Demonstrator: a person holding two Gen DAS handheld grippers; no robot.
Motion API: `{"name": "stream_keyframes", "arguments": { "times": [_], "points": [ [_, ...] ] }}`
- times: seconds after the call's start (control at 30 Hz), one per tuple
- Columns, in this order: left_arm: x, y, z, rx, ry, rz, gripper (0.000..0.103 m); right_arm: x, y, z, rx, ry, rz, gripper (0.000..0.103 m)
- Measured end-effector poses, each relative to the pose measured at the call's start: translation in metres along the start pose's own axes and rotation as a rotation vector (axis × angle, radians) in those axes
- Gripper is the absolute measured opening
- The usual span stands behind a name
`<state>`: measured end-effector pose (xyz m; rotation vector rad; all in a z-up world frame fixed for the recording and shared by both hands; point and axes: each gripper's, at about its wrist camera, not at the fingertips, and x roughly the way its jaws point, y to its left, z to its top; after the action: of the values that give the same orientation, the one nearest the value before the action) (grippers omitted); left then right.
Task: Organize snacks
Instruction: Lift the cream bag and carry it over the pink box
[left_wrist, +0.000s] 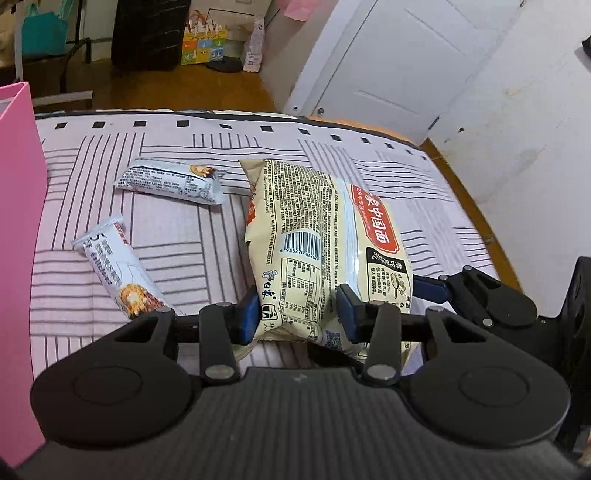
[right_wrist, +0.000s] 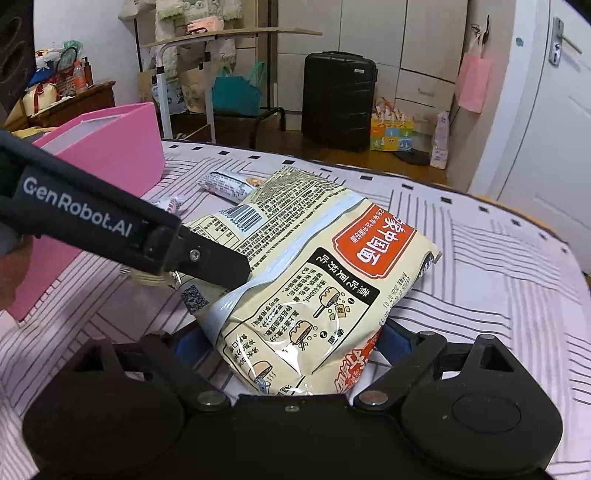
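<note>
Two grippers (left_wrist: 297, 314) (right_wrist: 291, 341) on one noodle packet (left_wrist: 325, 243)

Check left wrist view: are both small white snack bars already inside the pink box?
No, both small white snack bars lie on the striped bedsheet, to the right of the pink box.
</note>
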<state>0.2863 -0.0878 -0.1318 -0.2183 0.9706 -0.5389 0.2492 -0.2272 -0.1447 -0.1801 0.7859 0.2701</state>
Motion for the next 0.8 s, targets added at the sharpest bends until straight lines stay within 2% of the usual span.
{"name": "stream_keyframes", "arguments": {
  "times": [0.17,0.37,0.57,0.8],
  "points": [
    [-0.027,-0.009,-0.005,0.001,0.004,-0.013,0.041,-0.028,0.011,0.0,-0.003,-0.009,-0.003,0.095],
    [-0.059,-0.004,-0.016,-0.075,0.034,-0.089,0.041,-0.069,0.026,-0.004,-0.071,-0.038,-0.003,0.095],
    [-0.102,-0.022,-0.031,-0.041,0.016,-0.083,0.041,-0.111,0.044,-0.009,-0.066,-0.077,0.0,0.095],
    [-0.151,-0.033,-0.056,-0.029,0.056,-0.076,0.041,-0.15,0.071,-0.006,-0.107,-0.006,0.036,0.094]
  ]
}}
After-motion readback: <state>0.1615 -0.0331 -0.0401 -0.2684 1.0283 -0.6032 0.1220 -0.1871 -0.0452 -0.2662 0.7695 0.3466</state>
